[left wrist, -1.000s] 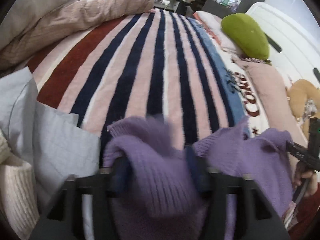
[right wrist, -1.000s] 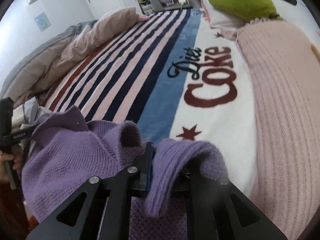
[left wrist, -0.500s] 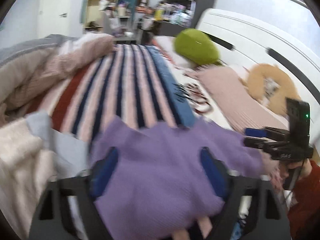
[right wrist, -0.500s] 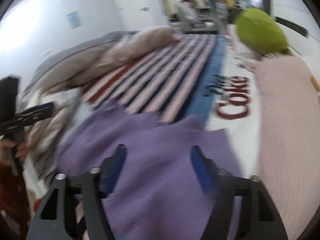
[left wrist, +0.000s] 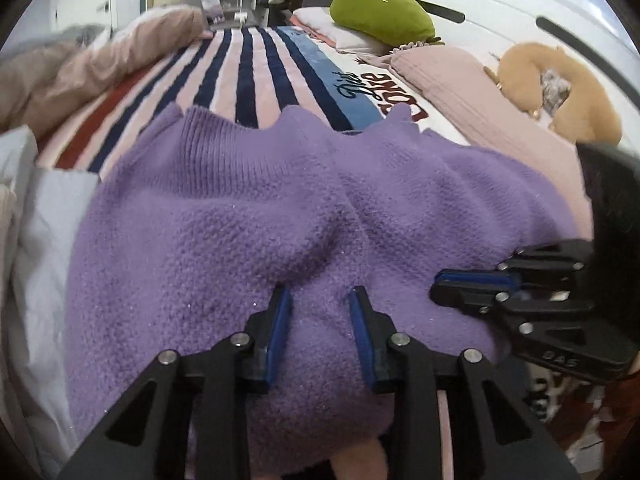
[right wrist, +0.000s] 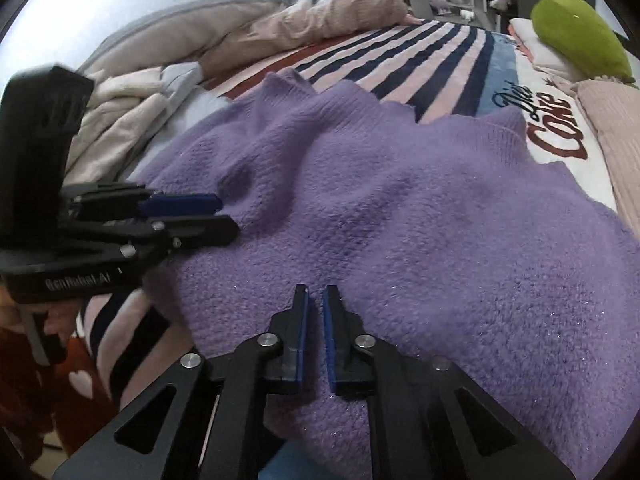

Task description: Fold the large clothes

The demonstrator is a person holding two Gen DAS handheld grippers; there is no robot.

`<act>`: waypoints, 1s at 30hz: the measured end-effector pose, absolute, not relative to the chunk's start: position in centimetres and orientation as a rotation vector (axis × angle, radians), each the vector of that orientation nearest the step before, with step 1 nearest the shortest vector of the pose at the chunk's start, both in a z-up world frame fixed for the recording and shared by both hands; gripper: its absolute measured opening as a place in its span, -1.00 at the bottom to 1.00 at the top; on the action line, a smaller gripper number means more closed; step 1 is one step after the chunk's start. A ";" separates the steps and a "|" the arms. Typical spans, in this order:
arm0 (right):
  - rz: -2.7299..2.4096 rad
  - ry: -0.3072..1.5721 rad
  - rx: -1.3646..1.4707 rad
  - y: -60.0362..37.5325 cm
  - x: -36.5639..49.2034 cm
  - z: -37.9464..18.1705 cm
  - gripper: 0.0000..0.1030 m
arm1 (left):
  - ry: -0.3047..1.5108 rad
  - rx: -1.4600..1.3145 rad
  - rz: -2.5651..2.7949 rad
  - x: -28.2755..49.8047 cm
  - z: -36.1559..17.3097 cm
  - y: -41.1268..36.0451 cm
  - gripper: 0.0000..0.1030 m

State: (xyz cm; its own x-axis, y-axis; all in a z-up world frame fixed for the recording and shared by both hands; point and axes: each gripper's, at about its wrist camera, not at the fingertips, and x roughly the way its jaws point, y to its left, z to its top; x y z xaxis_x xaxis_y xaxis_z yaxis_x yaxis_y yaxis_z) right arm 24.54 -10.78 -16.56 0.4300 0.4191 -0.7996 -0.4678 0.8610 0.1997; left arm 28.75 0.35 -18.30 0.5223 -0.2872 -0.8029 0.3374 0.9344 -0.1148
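A purple knit sweater (left wrist: 256, 224) lies spread on the striped blanket (left wrist: 240, 64) on the bed, its ribbed hem at the far side; it also shows in the right wrist view (right wrist: 400, 200). My left gripper (left wrist: 320, 300) hovers over the sweater's near edge with jaws partly open and a bump of knit between them, not pinched. It also appears in the right wrist view (right wrist: 224, 216). My right gripper (right wrist: 316, 294) sits low over the near edge with jaws nearly closed and empty; in the left wrist view (left wrist: 436, 284) it is at right.
A green pillow (left wrist: 380, 12) and pink knit pillow (left wrist: 472, 88) lie at the head of the bed. A tan plush (left wrist: 560, 88) sits far right. A bunched beige duvet (right wrist: 248, 32) and pale clothes (right wrist: 128, 112) lie on the left.
The sweater was held bunched in both grippers, then flung forward and let go. It now lies flat on the bed. Both grippers have drawn back to its near edge.
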 end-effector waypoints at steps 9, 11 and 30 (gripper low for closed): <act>0.612 0.912 0.028 -11.0 21.8 -13.9 -0.87 | 0.807 -0.063 -0.363 21.8 -14.8 4.3 0.81; 0.636 0.903 0.011 -10.2 21.1 -13.6 -0.87 | 0.820 -0.142 -0.346 20.0 -15.0 6.3 0.82; 0.646 0.958 -0.094 -7.9 20.7 -17.2 -0.91 | 0.783 -0.765 -0.216 23.3 -22.7 13.0 0.43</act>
